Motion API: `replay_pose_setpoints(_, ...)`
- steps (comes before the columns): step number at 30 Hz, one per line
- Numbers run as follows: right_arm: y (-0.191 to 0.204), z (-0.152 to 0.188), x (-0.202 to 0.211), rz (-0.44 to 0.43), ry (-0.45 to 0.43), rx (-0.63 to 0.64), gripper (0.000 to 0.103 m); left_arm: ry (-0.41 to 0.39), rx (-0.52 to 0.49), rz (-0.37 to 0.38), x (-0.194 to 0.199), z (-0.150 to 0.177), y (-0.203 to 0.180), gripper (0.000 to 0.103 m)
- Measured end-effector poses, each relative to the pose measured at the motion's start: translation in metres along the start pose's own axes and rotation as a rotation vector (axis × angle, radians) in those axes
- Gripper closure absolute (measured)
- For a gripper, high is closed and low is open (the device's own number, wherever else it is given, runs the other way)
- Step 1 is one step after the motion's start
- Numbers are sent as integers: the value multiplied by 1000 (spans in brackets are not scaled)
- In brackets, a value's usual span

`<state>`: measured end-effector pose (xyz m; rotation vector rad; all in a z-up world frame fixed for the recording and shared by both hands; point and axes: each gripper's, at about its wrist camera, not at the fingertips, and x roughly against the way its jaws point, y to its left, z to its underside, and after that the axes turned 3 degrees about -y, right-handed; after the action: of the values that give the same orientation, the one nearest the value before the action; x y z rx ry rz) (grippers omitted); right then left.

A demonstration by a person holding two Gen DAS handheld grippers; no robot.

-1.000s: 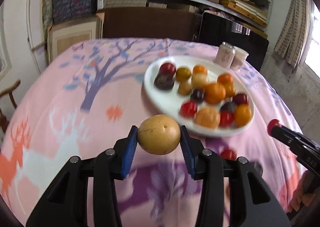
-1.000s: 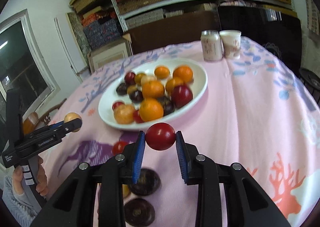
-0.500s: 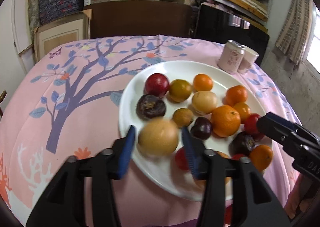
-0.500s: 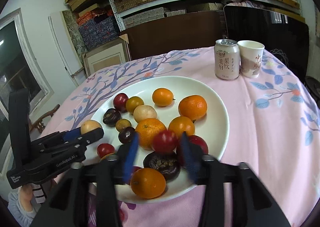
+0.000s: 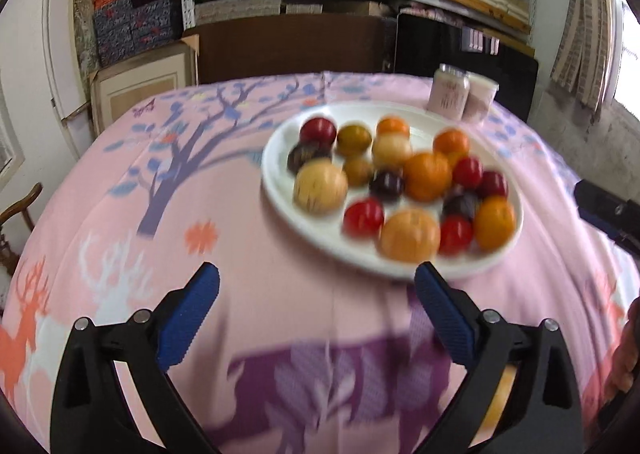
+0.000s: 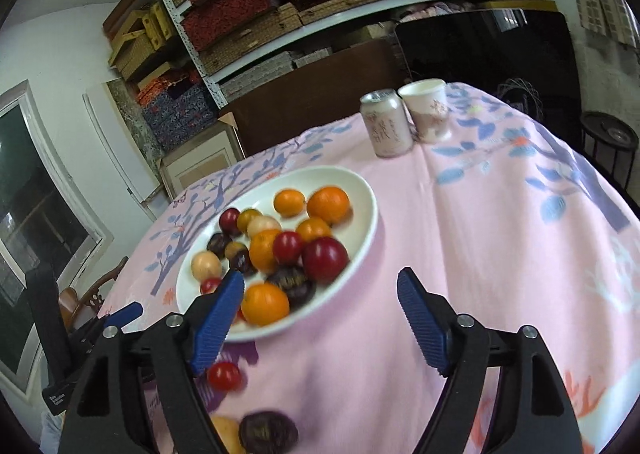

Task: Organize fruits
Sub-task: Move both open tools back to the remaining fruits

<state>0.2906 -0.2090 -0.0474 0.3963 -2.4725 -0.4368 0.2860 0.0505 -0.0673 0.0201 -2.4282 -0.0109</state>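
A white plate (image 5: 276,158) holds several fruits: oranges, red ones, dark purple ones and a tan round fruit (image 5: 320,185) at its left side. My left gripper (image 5: 318,294) hangs over the pink cloth short of the plate, its jaws opening wide with nothing between them. In the right wrist view the plate (image 6: 352,182) lies ahead and left, with a small red fruit (image 6: 286,246) on top of the pile. The jaws of my right gripper (image 6: 320,294) are opening too, and they are empty. A red fruit (image 6: 224,376), a dark purple fruit (image 6: 268,432) and a yellow fruit (image 6: 226,438) lie loose on the cloth.
A drink can (image 6: 386,126) and a paper cup (image 6: 428,110) stand together behind the plate. The round table carries a pink cloth (image 5: 240,254) with tree and deer prints. A wooden chair (image 5: 16,214) stands at the left, with shelves of boxes behind.
Both grippers carried their fruit over the plate, opened and drew back. The tan fruit and the small red fruit now rest on the plate, and both pairs of jaws are empty.
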Motion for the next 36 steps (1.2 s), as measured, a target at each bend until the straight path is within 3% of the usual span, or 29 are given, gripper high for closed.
replay_pose_setpoints(4, -4, 13, 18, -2, -20, -33, 15, -5, 18, 3, 24, 20, 1, 6)
replay_pose_setpoints(8, -10, 27, 31, -3, -17, -61, 14, -21, 55, 73, 50, 38, -2, 4)
replay_pose_setpoints(13, -11, 32, 37, 14, -16, -49, 13, -31, -40, 132, 65, 51, -32, 4)
replay_pose_setpoints(17, -12, 33, 34, 20, -2, -60, 13, -27, -118, 122, 62, 53, -54, 4)
replay_pose_setpoints(28, -10, 35, 32, 21, 15, -53, 12, 9, -207, 98, 45, 56, -75, 4)
replay_pose_setpoints(36, -11, 35, 30, 25, 20, -55, 12, 16, -204, 100, 43, 56, -75, 4)
